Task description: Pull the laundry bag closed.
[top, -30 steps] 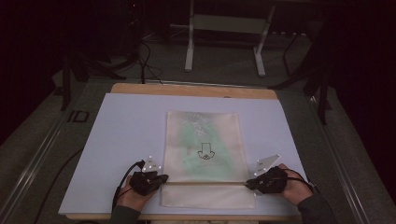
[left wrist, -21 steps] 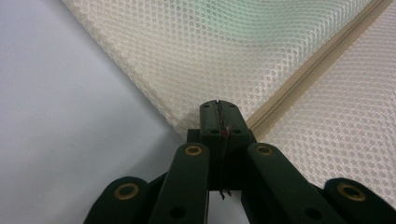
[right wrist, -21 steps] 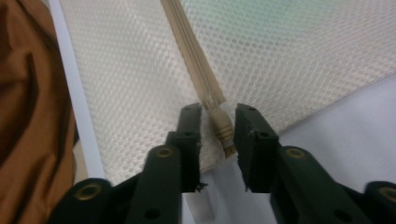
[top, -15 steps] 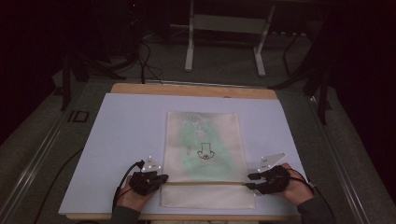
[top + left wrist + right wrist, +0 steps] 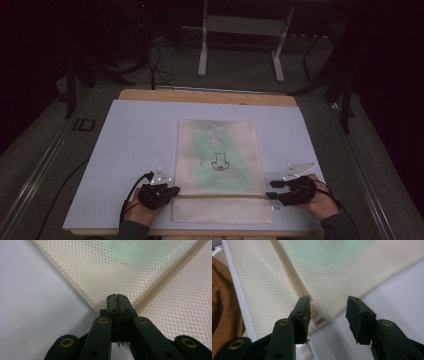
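Mesh bag flat on the surface, my two hand-held grippers at its zip line.

From above, the bag [image 5: 218, 165] lies mid-surface [image 5: 135, 135]; my left hand-held gripper [image 5: 171, 191] meets its left edge, my right hand-held gripper [image 5: 271, 194] its right. Left gripper view: jaws pinched together on the bag's [image 5: 120, 267] edge by the zip [image 5: 165, 277]. Right gripper view: jaws have just been opening, standing apart, the zip end [image 5: 318, 315] between them, unpressed.

Pale board [image 5: 130, 135], metal stand [image 5: 240, 45] behind

Overhead forward-down; gripper views close, sharing mesh bag [image 5: 218, 160].
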Demonstrator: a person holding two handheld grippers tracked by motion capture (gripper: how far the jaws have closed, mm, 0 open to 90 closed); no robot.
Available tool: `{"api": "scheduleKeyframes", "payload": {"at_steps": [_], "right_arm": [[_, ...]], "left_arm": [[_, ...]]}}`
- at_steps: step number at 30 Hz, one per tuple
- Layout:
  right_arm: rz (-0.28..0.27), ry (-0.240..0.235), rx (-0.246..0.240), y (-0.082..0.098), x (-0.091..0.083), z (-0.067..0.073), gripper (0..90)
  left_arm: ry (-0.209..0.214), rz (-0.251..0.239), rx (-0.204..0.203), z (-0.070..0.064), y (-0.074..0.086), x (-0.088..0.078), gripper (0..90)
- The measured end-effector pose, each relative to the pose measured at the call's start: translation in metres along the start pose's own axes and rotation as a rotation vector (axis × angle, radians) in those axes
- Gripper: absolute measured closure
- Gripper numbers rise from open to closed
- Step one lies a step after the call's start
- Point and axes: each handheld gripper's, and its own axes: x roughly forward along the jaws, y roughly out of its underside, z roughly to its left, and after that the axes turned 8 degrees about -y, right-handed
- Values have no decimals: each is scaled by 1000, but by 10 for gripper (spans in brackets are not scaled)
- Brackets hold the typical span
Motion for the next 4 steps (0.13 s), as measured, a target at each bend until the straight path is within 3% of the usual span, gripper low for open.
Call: {"api": "scheduleKeyframes", "payload": {"at_steps": [4], "right_arm": [[-42,31,23,6,-6,-5,529]], "left_arm": [[-10,-5,7,0,0,-1,884]]}}
